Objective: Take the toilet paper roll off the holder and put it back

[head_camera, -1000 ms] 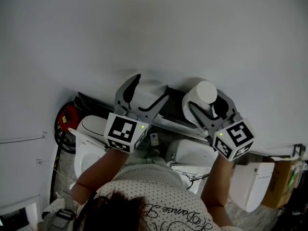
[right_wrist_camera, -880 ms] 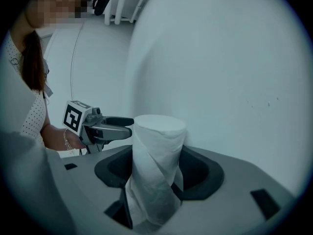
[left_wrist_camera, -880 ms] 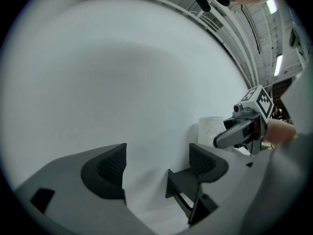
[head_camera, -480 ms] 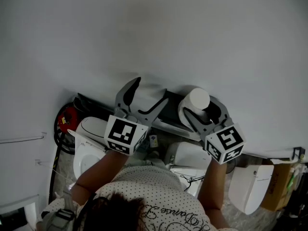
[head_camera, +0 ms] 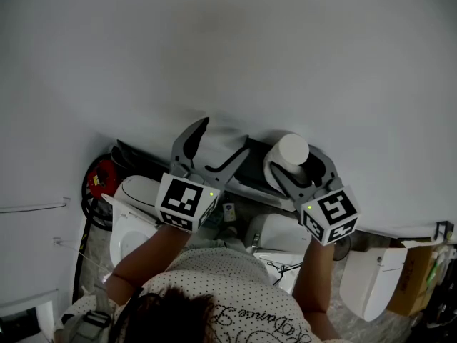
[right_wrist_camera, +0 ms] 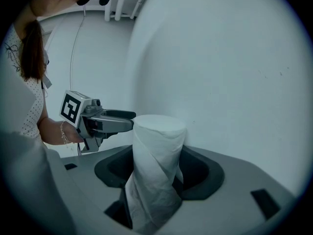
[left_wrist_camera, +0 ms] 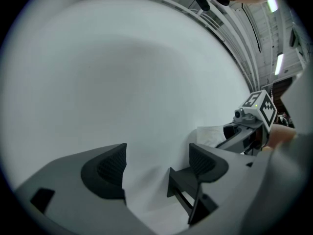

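Note:
The white toilet paper roll (head_camera: pixel 291 151) stands upright between the jaws of my right gripper (head_camera: pixel 300 164), which is shut on it close to the white wall. In the right gripper view the roll (right_wrist_camera: pixel 157 151) fills the gap between the pads, with a loose sheet hanging down its front. My left gripper (head_camera: pixel 223 131) is open just to the left, level, facing the wall. A dark holder bracket (left_wrist_camera: pixel 183 187) and a white sheet (left_wrist_camera: pixel 144 195) lie between its jaws, and neither pad presses on anything. The holder's dark bar (head_camera: pixel 250 164) runs behind both grippers.
Below are a white toilet (head_camera: pixel 132 216), a white cistern (head_camera: pixel 282 233), another white fixture (head_camera: pixel 371 277), a red object with black cable (head_camera: pixel 103 177) at the left and a cardboard box (head_camera: pixel 418 263) at the right. The wall (head_camera: pixel 228 48) fills the upper view.
My right gripper has moved a little to the left with the roll, closer to the left gripper and the holder. The left gripper has not moved.

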A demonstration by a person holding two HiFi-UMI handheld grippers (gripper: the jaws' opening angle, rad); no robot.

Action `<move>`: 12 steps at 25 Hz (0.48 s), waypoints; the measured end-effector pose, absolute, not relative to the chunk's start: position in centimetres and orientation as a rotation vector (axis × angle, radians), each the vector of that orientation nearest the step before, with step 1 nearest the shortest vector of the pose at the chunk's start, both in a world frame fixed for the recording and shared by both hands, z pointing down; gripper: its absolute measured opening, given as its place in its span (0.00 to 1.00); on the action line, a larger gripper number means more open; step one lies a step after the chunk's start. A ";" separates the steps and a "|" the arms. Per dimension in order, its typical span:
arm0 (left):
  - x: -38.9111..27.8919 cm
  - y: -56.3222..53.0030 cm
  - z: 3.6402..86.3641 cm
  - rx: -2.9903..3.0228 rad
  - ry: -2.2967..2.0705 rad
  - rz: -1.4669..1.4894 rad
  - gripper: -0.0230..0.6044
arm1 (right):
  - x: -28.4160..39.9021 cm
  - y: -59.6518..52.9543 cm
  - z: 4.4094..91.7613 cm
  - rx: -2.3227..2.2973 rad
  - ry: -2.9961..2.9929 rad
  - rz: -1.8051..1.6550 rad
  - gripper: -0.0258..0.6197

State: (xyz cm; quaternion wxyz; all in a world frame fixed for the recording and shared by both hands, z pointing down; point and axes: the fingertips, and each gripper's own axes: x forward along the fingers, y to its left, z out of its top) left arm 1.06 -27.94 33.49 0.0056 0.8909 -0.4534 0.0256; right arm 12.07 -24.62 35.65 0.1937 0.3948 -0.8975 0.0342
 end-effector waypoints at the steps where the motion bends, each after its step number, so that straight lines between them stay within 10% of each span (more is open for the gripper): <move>1: 1.1 -27.9 33.5 2.789 -1.418 0.081 0.67 | 12.0 -24.6 35.7 1.103 -2.517 0.091 0.48; 12: 1.6 -28.2 33.1 2.801 -1.415 0.081 0.67 | 12.2 -24.5 35.5 1.083 -2.516 0.042 0.51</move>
